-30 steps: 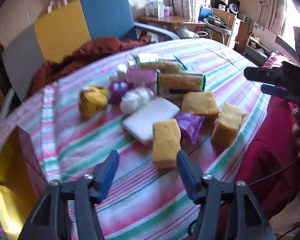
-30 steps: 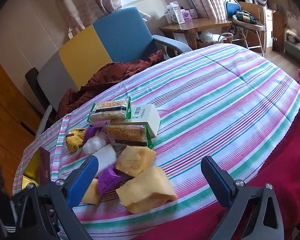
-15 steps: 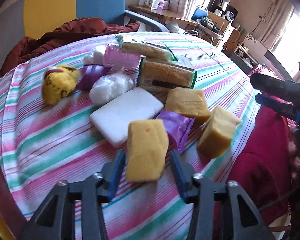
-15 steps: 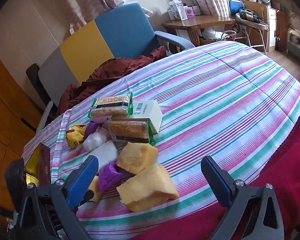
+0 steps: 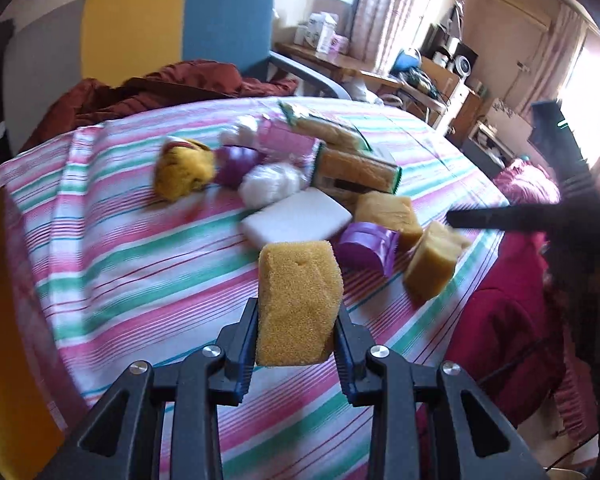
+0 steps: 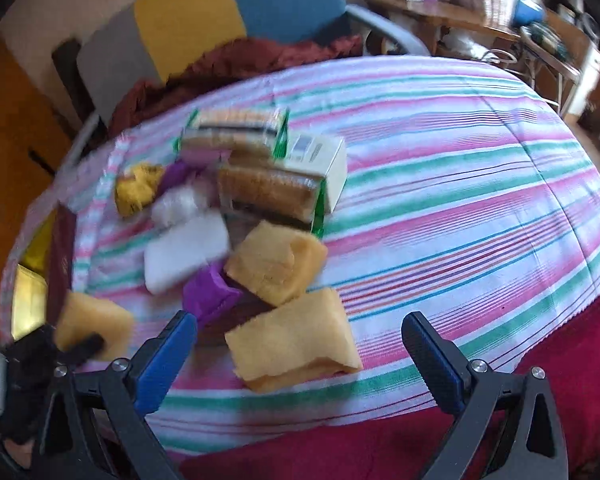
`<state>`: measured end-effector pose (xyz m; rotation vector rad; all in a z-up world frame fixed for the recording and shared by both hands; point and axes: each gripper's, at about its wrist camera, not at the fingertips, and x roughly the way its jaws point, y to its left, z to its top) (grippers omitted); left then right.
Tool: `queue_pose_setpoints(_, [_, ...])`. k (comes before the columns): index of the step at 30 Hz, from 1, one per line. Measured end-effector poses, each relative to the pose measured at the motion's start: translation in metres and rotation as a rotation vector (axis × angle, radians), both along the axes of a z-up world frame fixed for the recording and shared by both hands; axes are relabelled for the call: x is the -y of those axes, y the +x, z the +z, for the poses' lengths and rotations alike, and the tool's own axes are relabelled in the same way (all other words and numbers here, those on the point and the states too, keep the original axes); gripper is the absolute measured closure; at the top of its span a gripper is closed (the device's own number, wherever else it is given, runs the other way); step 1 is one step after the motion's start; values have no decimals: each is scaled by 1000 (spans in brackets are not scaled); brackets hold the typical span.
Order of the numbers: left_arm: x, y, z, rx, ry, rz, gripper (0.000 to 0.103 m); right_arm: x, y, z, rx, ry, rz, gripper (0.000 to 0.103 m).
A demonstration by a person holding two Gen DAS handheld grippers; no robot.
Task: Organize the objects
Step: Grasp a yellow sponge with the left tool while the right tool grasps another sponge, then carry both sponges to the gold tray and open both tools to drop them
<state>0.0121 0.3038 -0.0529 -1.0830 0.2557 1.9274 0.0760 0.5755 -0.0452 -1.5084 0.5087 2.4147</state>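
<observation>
The striped tabletop (image 6: 440,184) carries nearly the whole heap unsorted — packaged scourers (image 6: 268,192), a white box (image 6: 320,156), a white block (image 5: 296,218), yellow sponges, purple wrappers. The right tool (image 6: 300,344) hangs spread over the nearest sponge (image 6: 296,340), gripping nothing. Only one yellow sponge (image 5: 298,304) is lifted — pinched in the left tool (image 5: 296,344). By my reading, sorting has barely begun.

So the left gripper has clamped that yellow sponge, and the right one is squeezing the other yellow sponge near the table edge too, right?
Only half right. The left gripper is shut on the yellow sponge. But the right wrist view shows the right gripper with its jaws wide apart, the nearest yellow sponge lying on the striped tablecloth between them, untouched by either pad.
</observation>
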Motion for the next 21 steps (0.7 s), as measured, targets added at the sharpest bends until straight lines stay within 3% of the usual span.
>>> queue_pose_setpoints(7, [41,1,24,-27,65,76,70,22,-28,-23,219,105,151,3])
queue_pose_setpoints(10, [56,1,35,-46,90,100,70,24,-32,-35,292,130,162,29])
queue_pose_setpoints(16, [101,-8,52,-81,125,203,69,14,-23,-31,242,91,125,35])
queue_pose_setpoints(21, [165,-31,57,-103,117,393,69,10,-3,-6,127,122,42,35])
